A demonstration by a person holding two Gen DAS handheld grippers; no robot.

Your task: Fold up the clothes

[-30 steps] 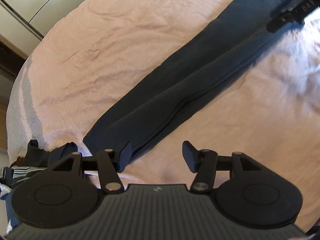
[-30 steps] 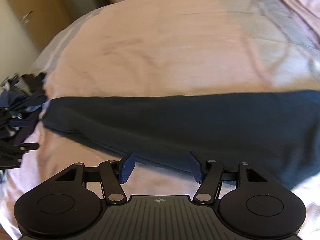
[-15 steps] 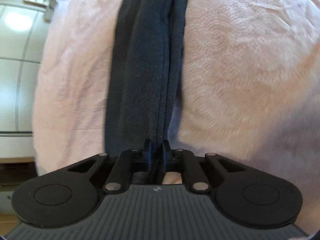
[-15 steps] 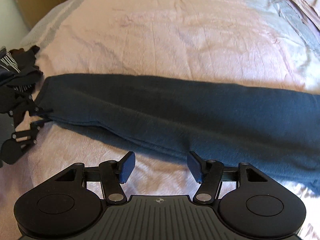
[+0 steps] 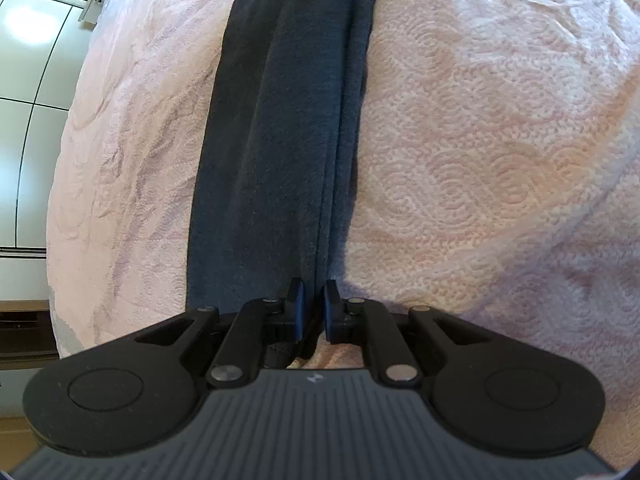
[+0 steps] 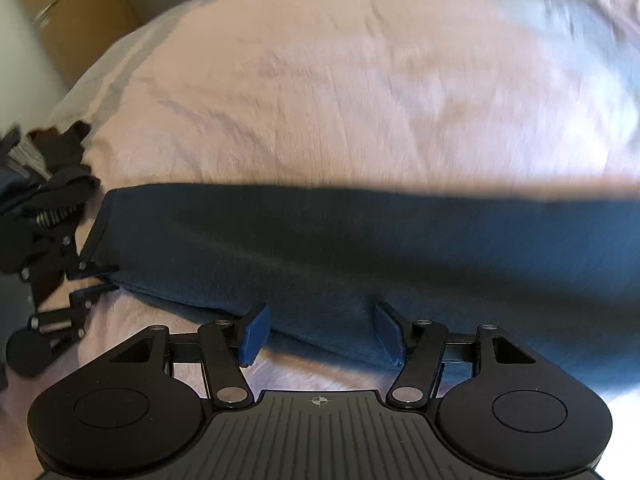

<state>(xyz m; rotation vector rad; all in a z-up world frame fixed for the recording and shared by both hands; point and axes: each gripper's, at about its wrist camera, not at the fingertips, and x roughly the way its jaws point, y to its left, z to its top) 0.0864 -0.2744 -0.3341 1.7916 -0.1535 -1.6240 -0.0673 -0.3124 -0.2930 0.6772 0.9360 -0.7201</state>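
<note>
A long dark navy garment (image 5: 276,128), folded into a narrow strip, lies stretched across the pink bedspread (image 5: 480,160). My left gripper (image 5: 314,304) is shut on the near end of the strip at its layered edge. In the right wrist view the same garment (image 6: 360,248) runs from left to right, and the left gripper (image 6: 84,280) shows at its left end. My right gripper (image 6: 322,334) is open, its fingers over the garment's near edge, holding nothing.
A heap of dark and striped clothes (image 6: 44,168) lies at the bed's left edge. White cupboard doors (image 5: 28,80) stand beyond the bed in the left wrist view; a wooden door (image 6: 60,20) shows at the top left of the right wrist view.
My left gripper moved to the garment's end and shut on it. My right gripper came closer to the garment's near edge and stayed open.
</note>
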